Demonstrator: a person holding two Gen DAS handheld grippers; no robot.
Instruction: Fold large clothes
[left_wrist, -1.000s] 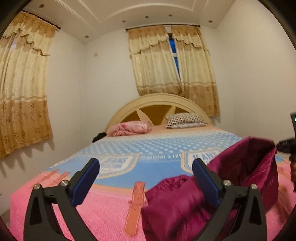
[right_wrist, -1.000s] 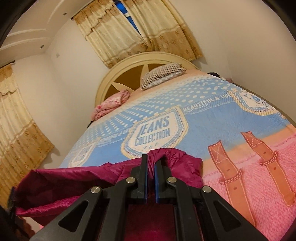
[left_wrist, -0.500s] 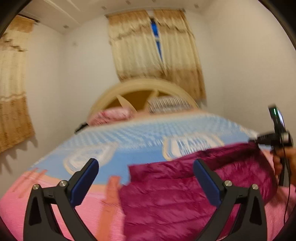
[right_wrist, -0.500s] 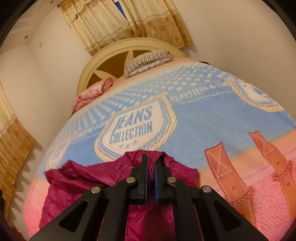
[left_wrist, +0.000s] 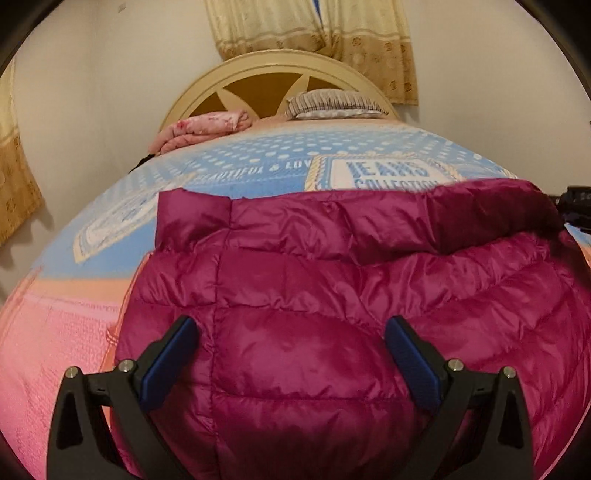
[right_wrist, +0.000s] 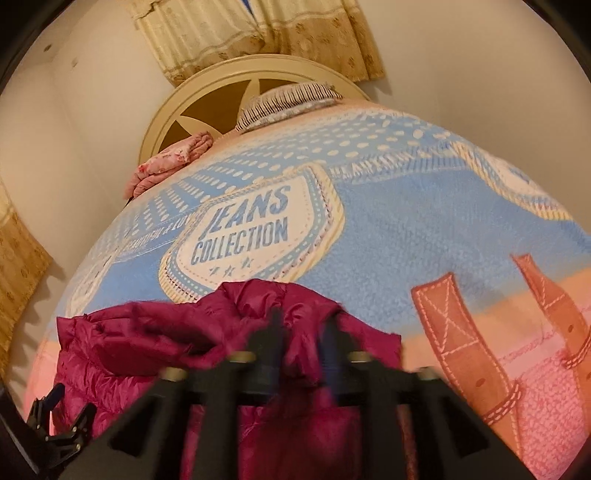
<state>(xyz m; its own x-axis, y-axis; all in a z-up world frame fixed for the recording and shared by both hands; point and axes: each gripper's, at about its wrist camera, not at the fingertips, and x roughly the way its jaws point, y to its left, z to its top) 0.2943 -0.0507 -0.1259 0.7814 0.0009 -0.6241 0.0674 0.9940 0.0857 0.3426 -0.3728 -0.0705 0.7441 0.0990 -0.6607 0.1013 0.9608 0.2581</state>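
Across the bed's blanket (right_wrist: 406, 229) my jacket (left_wrist: 332, 295) lay spread and unfolded, left gripper (left_wrist: 288, 354) gaping empty, right gripper (right_wrist: 301, 345) blurred, apparently pinching its edge.

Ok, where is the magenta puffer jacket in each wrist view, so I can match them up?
Left wrist: the puffer jacket fills the lower centre and right, spread under the open left gripper.
Right wrist: the jacket is bunched at lower left and centre, around the blurred right gripper.
Shared landmark: the striped pillow by the headboard.
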